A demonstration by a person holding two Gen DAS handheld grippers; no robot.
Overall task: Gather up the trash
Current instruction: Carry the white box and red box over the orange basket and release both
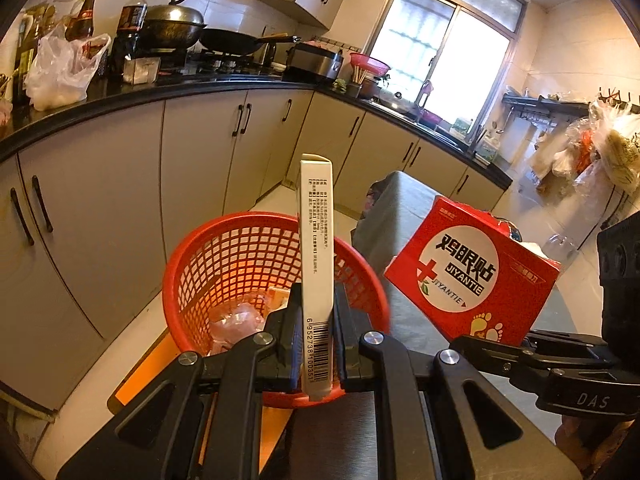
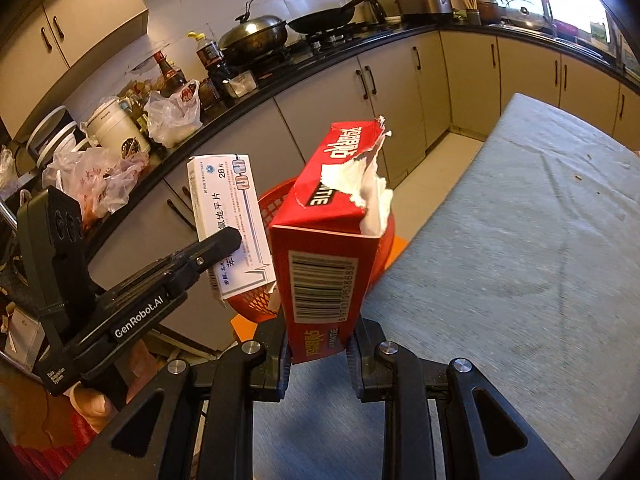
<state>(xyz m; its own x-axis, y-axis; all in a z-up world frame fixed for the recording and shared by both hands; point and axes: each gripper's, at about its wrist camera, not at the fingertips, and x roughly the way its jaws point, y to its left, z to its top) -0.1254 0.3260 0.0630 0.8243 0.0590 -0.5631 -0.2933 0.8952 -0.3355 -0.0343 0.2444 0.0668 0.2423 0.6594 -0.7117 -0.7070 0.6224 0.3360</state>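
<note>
With my left gripper point(image 1: 316, 332) clamping the white box point(image 1: 316, 280) and my right gripper point(image 2: 320, 344) clamping the red box point(image 2: 324, 248), I should centre both over the red basket point(image 1: 224, 256), probably just ahead, before letting go.

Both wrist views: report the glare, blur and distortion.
Left wrist view: the window is blown out white, and the countertop bows from fisheye distortion. Right wrist view: the grey table is smeared by motion blur, while the red box stays sharp.

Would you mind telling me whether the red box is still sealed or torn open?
Torn open: the red box has a ragged top edge with white paper showing.
</note>
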